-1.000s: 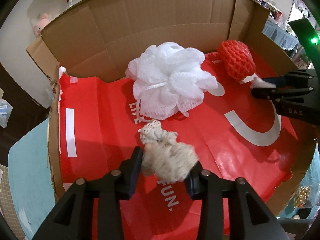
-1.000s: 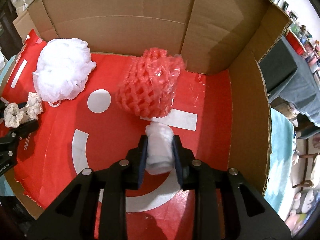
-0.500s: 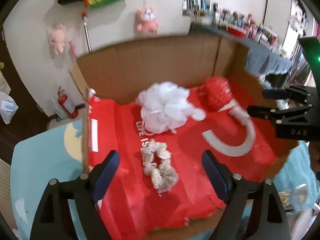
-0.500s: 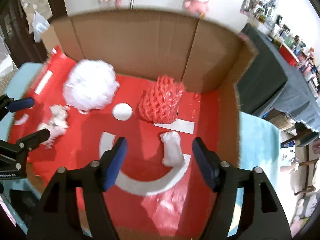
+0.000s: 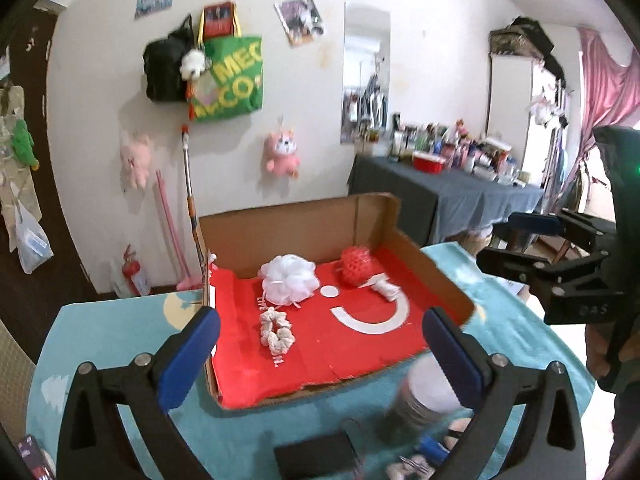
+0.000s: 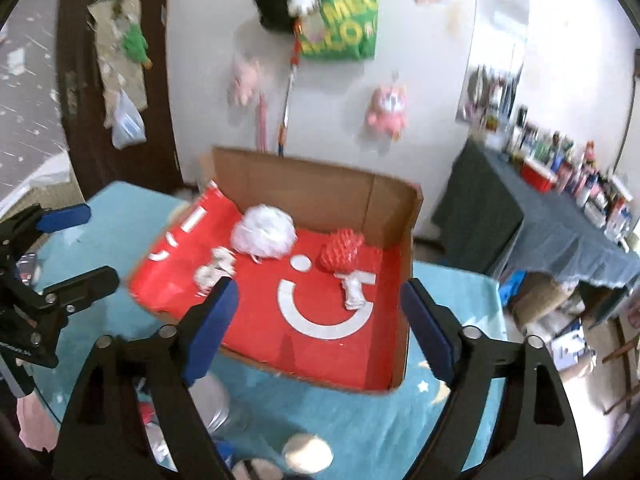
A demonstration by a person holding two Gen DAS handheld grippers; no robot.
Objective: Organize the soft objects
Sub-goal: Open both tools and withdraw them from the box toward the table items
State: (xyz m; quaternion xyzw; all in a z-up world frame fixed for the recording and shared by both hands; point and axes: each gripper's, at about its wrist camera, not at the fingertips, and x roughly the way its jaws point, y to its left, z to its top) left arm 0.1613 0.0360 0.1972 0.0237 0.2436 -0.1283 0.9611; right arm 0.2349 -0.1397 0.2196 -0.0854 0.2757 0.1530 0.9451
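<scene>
A cardboard box (image 5: 304, 220) lined in red sits on the turquoise table. In it lie a white mesh pouf (image 5: 289, 285), a red foam net (image 5: 355, 266), a beige scrunchie (image 5: 275, 329) and a small white roll (image 5: 386, 290). My left gripper (image 5: 320, 344) hangs high above the box's near edge, its jaws still opening, nothing between them. My right gripper (image 6: 316, 328) is also raised and its jaws are opening, empty. Its view shows the pouf (image 6: 264, 235), red net (image 6: 342, 254), scrunchie (image 6: 214, 270) and roll (image 6: 354, 292).
Near the front of the turquoise table (image 5: 120, 332) lie a clear jar (image 5: 424, 400), a dark flat object (image 5: 316, 460) and other small clutter. Plush toys and a green bag (image 5: 228, 80) hang on the wall. A cluttered side table (image 5: 452, 192) stands at the right.
Both grippers let go, the left of the beige scrunchie and the right of the white roll, which now lie in the box. Both opened wide and pulled up and back.
</scene>
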